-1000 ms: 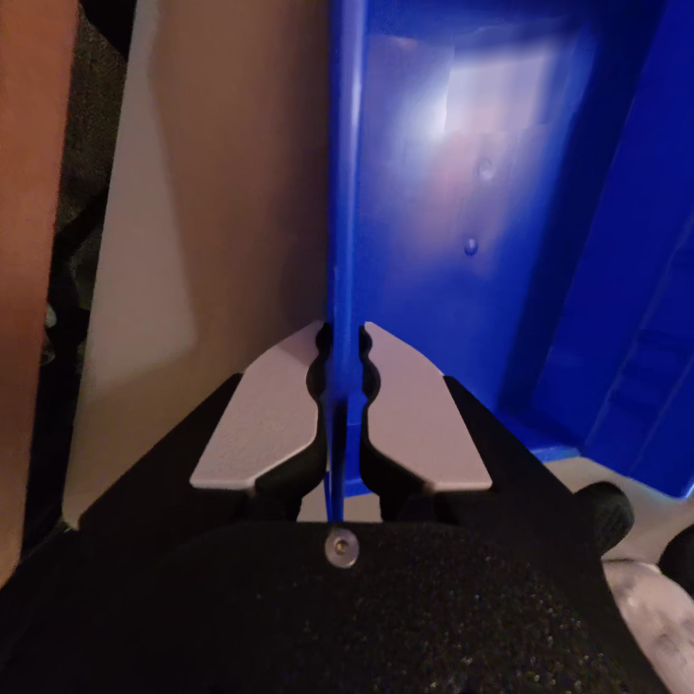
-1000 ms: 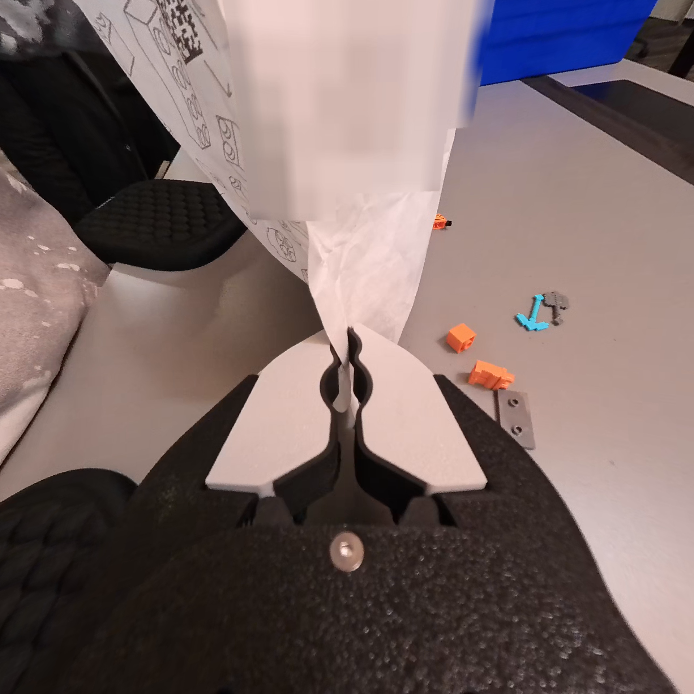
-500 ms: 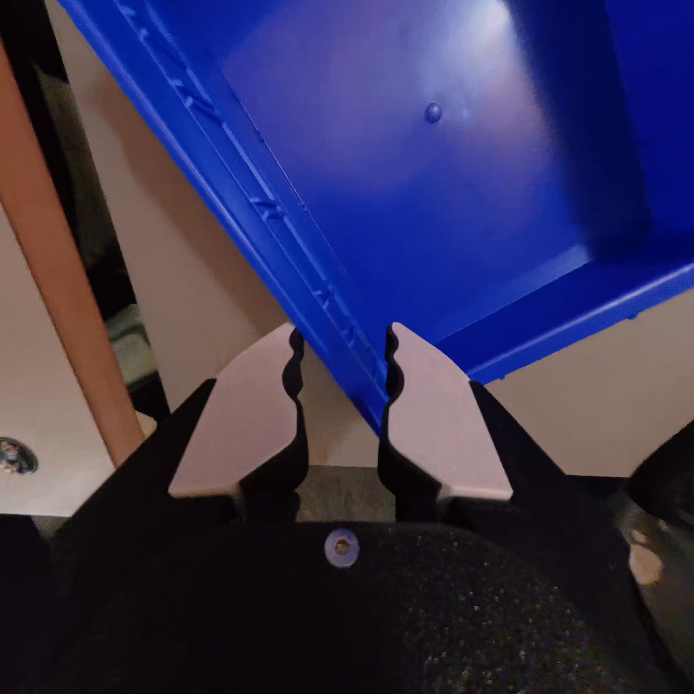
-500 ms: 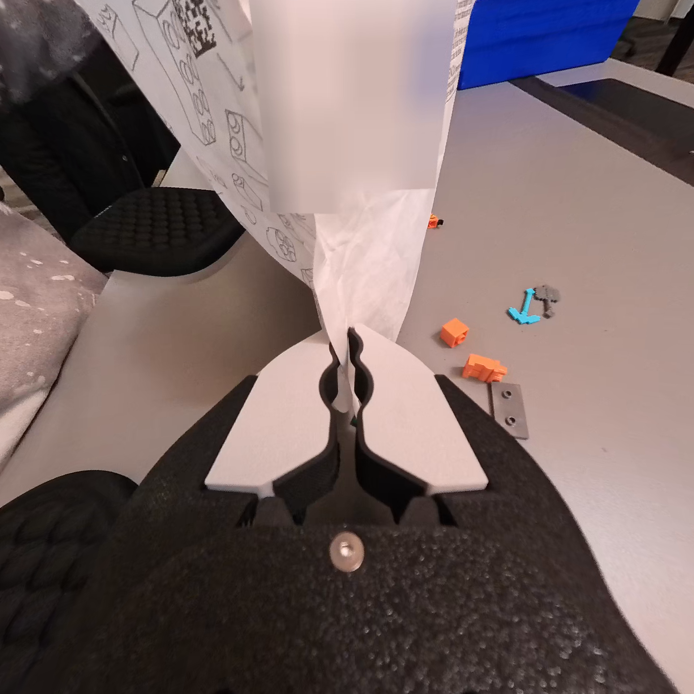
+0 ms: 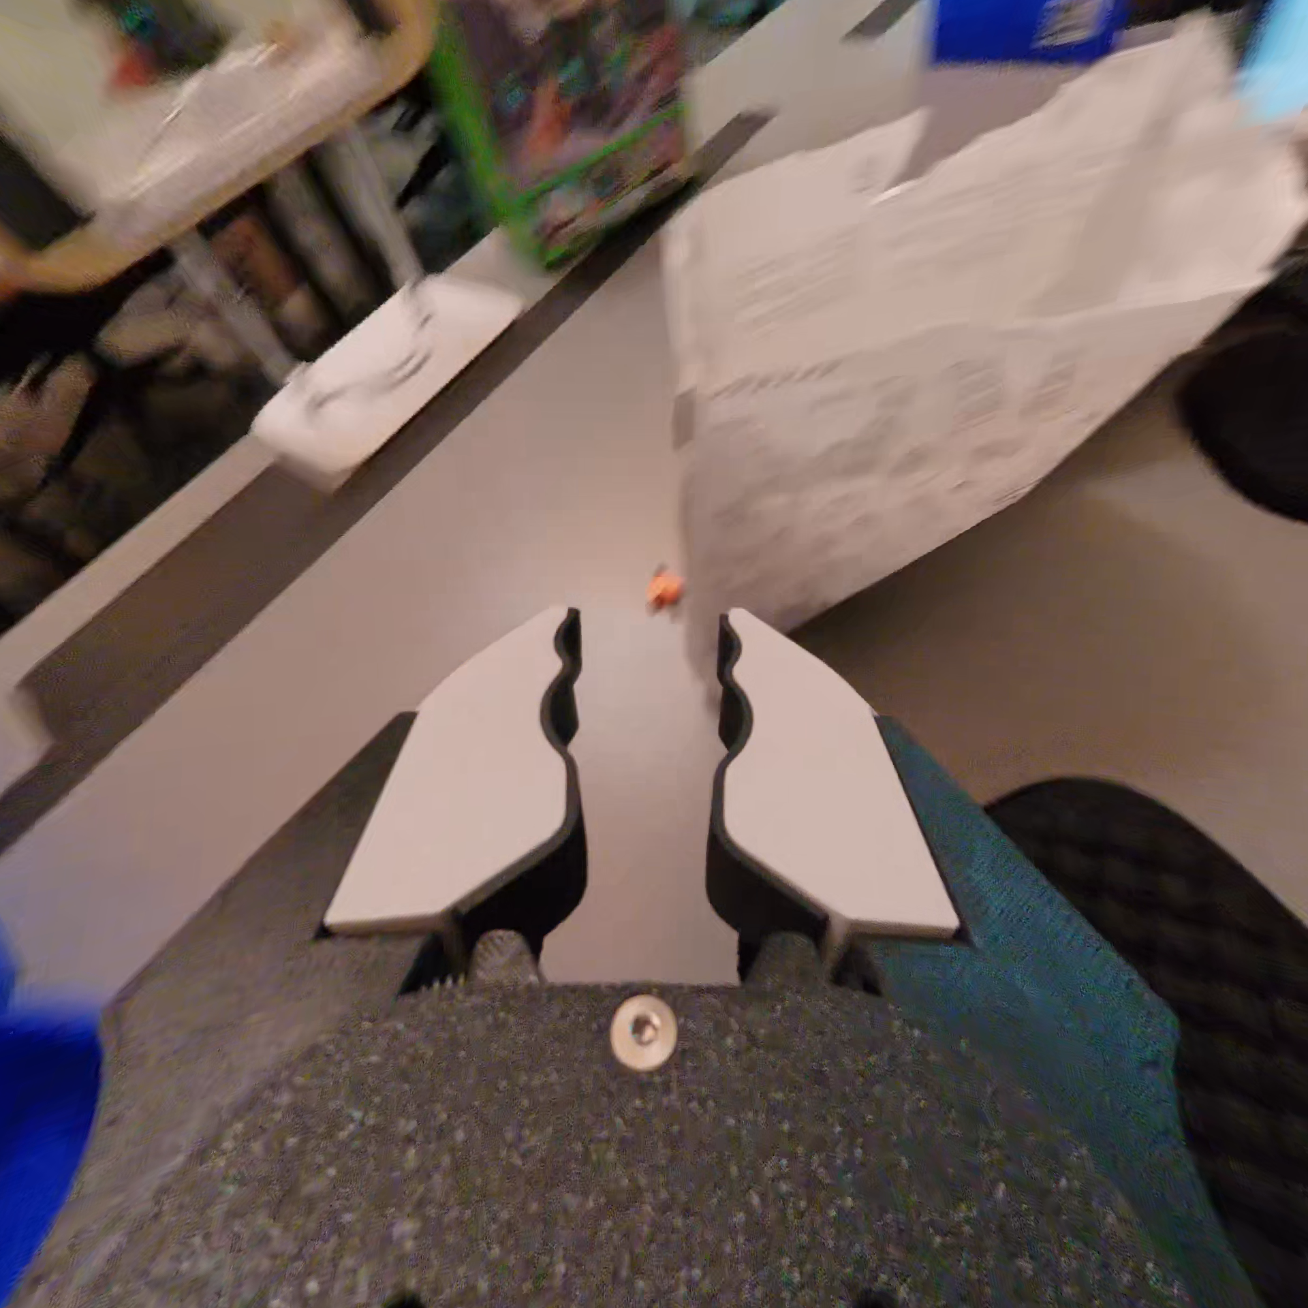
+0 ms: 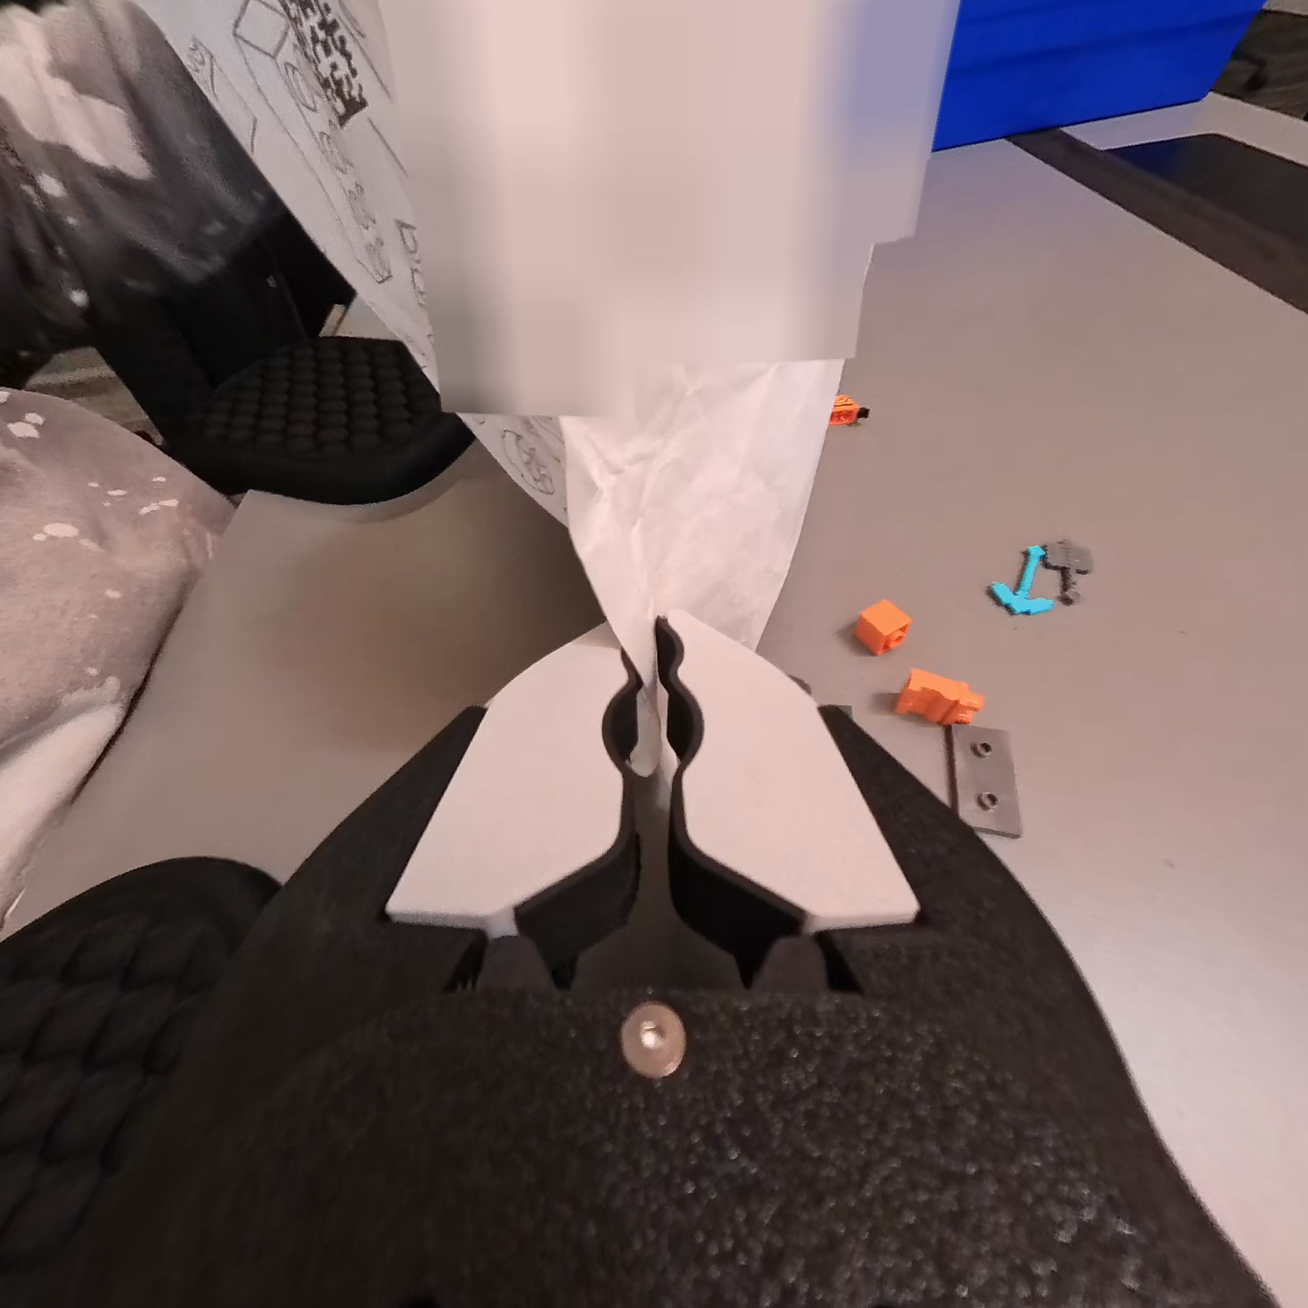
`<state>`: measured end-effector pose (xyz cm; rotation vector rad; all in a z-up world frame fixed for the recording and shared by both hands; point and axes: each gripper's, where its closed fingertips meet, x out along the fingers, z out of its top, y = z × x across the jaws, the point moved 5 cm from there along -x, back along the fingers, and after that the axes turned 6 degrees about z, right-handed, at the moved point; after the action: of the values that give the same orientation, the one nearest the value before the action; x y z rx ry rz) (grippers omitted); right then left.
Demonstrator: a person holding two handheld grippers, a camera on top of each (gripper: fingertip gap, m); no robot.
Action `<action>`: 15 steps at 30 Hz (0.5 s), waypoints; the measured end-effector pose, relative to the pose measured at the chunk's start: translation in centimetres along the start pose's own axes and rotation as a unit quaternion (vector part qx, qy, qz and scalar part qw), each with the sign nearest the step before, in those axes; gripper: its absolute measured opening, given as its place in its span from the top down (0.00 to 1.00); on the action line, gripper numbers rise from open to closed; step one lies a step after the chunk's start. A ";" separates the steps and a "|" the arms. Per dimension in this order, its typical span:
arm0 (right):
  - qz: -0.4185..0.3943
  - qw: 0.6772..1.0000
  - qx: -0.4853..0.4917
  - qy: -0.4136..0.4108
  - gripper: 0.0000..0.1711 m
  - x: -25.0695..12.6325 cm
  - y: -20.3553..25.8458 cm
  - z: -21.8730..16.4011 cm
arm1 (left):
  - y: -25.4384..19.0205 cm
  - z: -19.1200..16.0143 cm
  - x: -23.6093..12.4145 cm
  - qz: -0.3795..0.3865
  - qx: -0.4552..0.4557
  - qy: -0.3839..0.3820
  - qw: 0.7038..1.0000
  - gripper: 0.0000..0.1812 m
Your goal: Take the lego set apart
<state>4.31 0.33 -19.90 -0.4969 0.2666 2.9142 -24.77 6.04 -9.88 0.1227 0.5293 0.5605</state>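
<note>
My right gripper (image 6: 645, 630) is shut on the corner of a white paper bag (image 6: 693, 509) printed with brick drawings and holds it up above the grey table (image 6: 1062, 354). Loose lego pieces lie on the table to its right: an orange cube (image 6: 882, 626), an orange block (image 6: 938, 696), a cyan pickaxe (image 6: 1019, 589), a grey axe (image 6: 1070, 566), a flat grey plate (image 6: 984, 780) and a small orange piece (image 6: 844, 410) farther off. My left gripper (image 5: 648, 623) is open and empty above the table. The held bag (image 5: 955, 318) and a small orange piece (image 5: 664, 587) show ahead of it, blurred.
A blue bin (image 6: 1090, 64) stands at the table's far right in the right wrist view; a blue patch (image 5: 35, 1104) shows at the left wrist view's lower left. A green lego box (image 5: 566, 127) and a white object (image 5: 382, 382) lie beyond the table edge. A black chair seat (image 6: 318, 417) is at left. Spacing between my two grippers at the tips: around 25 cm. The orange cube (image 6: 882, 626) lies some 9 cm from my right tips, 25 cm from my left tips.
My left gripper let go of the blue bin's wall, opened, and swung away to face the table and the bag. My right gripper keeps holding the bag, nearly still.
</note>
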 end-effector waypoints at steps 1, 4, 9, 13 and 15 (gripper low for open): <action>0.004 1.000 -0.003 0.001 0.99 -0.1 0.1 0.0 | -1.3 0.4 1.9 -0.029 0.017 -0.022 0.999 0.80; 0.019 1.000 -0.013 0.002 1.00 -0.6 0.6 -0.2 | -2.6 -0.2 6.7 -0.081 0.040 -0.010 0.996 0.76; 0.053 0.998 -0.033 0.010 1.00 -2.1 1.5 -0.8 | -4.9 -1.2 10.0 -0.205 0.072 -0.010 0.976 0.75; 0.061 0.997 -0.037 0.017 1.00 -2.9 1.4 -1.0 | -6.5 -1.5 10.6 -0.257 0.078 -0.044 0.962 0.83; 0.042 0.998 -0.029 0.020 0.99 -3.3 0.8 -1.1 | -6.6 -1.6 10.5 -0.257 0.073 -0.066 0.961 0.90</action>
<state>7.58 -1.13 -19.67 -0.5665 0.2143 3.0044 -14.96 6.05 -17.54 0.1555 0.4490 0.0046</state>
